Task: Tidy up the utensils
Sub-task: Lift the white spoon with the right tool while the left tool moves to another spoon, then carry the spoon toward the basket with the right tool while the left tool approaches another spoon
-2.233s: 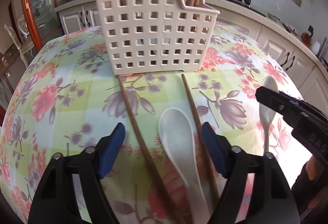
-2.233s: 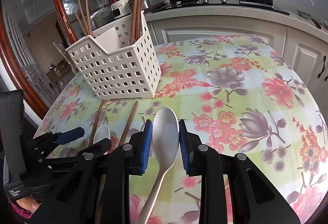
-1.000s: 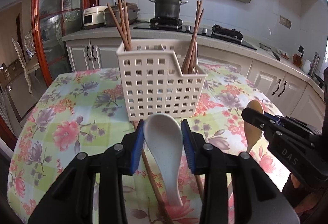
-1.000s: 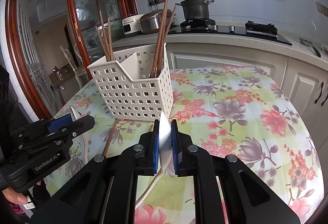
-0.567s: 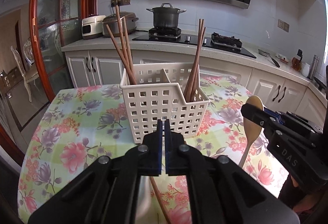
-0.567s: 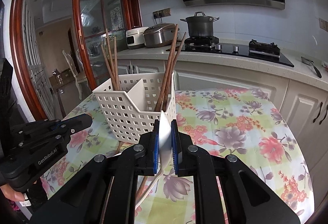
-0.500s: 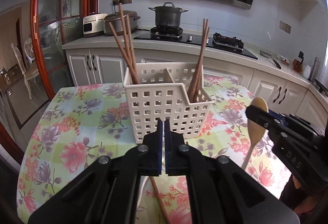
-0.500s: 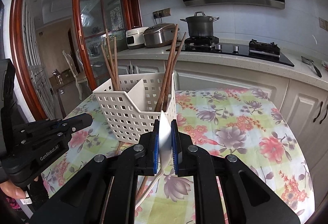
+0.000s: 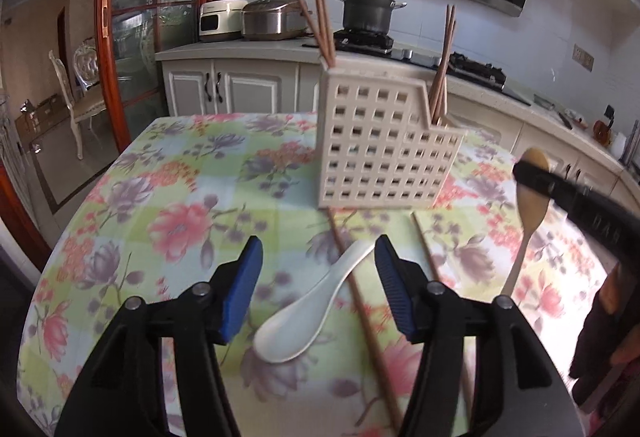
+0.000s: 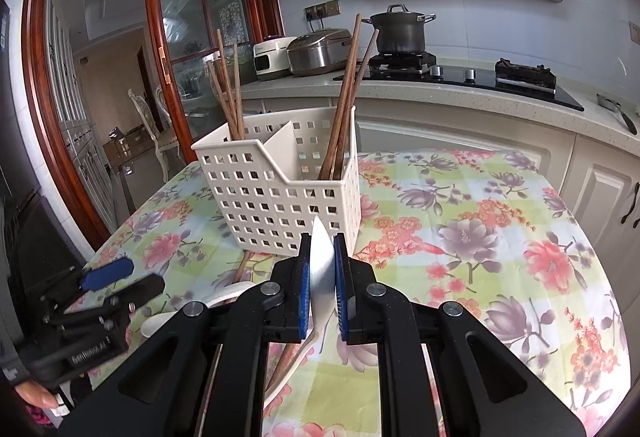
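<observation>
**One spoon down on the cloth, one spoon clamped**

The left gripper [image 9: 318,277] has just been opening; its blue pads stand apart above the flowered tablecloth [image 9: 168,197], pressing on nothing. Below the gap a white ceramic spoon [image 9: 308,311] lies loose on the cloth, bowl toward the camera, its handle crossing a long wooden chopstick [image 9: 362,311]. A second chopstick [image 9: 426,249] lies just beside, its near end hidden behind the right-hand finger. Both run back to the foot of the white slotted caddy [image 9: 380,149], which holds more chopsticks upright in its two compartments.

The right gripper [image 10: 321,277] is clenched on a pale spoon [image 10: 321,257], seen edge-on between the pads; the handle drops out of sight beneath the jaws. From the left wrist camera the same spoon [image 9: 530,189] looks wooden-brown in shadow, so its material is hard to call, and that whole view is motion-blurred. A fingertip shows at the bottom left corner of the right wrist view
</observation>
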`<action>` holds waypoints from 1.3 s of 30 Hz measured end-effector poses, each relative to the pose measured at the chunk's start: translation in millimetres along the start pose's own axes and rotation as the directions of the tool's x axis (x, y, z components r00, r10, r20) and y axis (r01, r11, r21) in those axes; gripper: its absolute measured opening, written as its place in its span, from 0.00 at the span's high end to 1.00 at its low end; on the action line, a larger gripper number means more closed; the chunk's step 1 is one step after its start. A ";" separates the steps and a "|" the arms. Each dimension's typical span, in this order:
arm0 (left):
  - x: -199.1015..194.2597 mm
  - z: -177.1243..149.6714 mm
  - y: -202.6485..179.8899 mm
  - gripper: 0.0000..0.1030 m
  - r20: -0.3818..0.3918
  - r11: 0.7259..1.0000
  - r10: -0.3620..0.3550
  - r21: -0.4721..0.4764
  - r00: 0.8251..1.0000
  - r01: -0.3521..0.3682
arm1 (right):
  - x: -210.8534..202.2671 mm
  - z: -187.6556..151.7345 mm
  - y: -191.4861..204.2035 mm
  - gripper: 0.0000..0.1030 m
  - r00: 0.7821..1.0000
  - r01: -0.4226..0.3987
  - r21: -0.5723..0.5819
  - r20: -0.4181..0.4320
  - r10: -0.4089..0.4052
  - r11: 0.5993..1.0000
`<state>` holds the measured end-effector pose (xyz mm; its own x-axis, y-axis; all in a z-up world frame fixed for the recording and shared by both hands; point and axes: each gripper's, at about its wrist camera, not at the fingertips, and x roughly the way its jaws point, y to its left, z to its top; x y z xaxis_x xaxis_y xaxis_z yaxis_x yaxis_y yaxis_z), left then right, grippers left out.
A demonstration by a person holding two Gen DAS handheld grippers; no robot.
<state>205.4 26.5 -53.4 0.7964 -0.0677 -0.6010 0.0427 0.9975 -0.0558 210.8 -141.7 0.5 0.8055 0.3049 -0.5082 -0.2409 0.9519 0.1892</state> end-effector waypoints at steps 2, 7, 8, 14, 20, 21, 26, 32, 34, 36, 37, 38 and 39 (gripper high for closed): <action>0.7 -12.1 5.0 0.43 -0.017 1.000 0.009 -0.001 1.000 -0.009 | 1.5 -2.8 -0.1 0.89 1.000 0.001 0.003 -0.009 -0.001 1.000; 4.4 -45.7 15.5 0.42 -0.085 1.000 0.021 0.004 0.996 -0.021 | 1.9 -5.7 4.8 0.89 1.000 -0.002 -0.003 -0.016 0.002 1.000; 5.4 -50.7 15.9 0.43 -0.095 1.000 0.024 0.007 0.995 -0.023 | 2.4 -5.3 6.2 0.89 1.000 -0.004 -0.004 -0.016 0.004 1.000; 3.5 -49.4 19.8 0.43 -0.106 0.996 0.086 0.014 0.991 -0.085 | 4.5 -4.6 18.6 0.89 1.000 -0.020 -0.023 -0.017 0.019 1.000; 7.9 -50.2 21.3 0.43 -0.121 0.994 0.112 0.024 0.986 -0.110 | 4.5 -3.8 16.0 0.89 1.000 -0.016 -0.016 -0.015 0.016 1.000; 8.9 -50.0 19.6 0.43 -0.123 0.992 0.121 0.032 0.985 -0.118 | 4.3 -3.4 15.0 0.89 1.000 -0.016 -0.013 -0.014 0.016 1.000; 23.9 -50.2 19.6 0.43 -0.204 0.989 0.147 0.047 0.968 -0.140 | 1.2 -3.0 12.8 0.89 1.000 -0.018 -0.006 -0.008 0.018 1.000; 34.0 -40.7 28.3 0.43 -0.191 0.978 0.207 0.054 0.959 -0.200 | 3.1 -3.6 11.5 0.89 1.000 -0.015 -0.002 -0.011 0.015 1.000; 43.7 -33.6 34.6 0.43 -0.215 0.978 0.209 0.043 0.954 -0.205 | 5.3 -4.1 11.7 0.89 1.000 -0.014 -0.002 -0.015 0.014 1.000; 49.3 -24.7 37.9 0.42 -0.202 0.976 0.217 0.041 0.955 -0.213 | 6.6 -4.2 11.2 0.89 1.000 -0.012 0.001 -0.017 0.012 1.000; 54.0 -21.3 38.7 0.43 -0.202 0.972 0.235 0.054 0.951 -0.229 | 7.6 -4.1 10.7 0.89 1.000 -0.012 0.004 -0.018 0.012 1.000; 61.7 -16.3 41.2 0.43 -0.209 0.971 0.238 0.055 0.948 -0.232 | 9.0 -3.9 9.7 0.89 1.000 -0.011 0.008 -0.020 0.011 1.000; 67.8 -12.5 43.3 0.43 -0.218 0.972 0.233 0.048 0.948 -0.228 | 10.1 -3.7 8.8 0.89 1.000 -0.010 0.011 -0.021 0.010 1.000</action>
<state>253.7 64.9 -106.5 0.6332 0.1641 -0.7564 -0.1111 0.9864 0.1210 214.8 -130.1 -6.0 0.7916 0.3154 -0.5234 -0.2431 0.9484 0.2038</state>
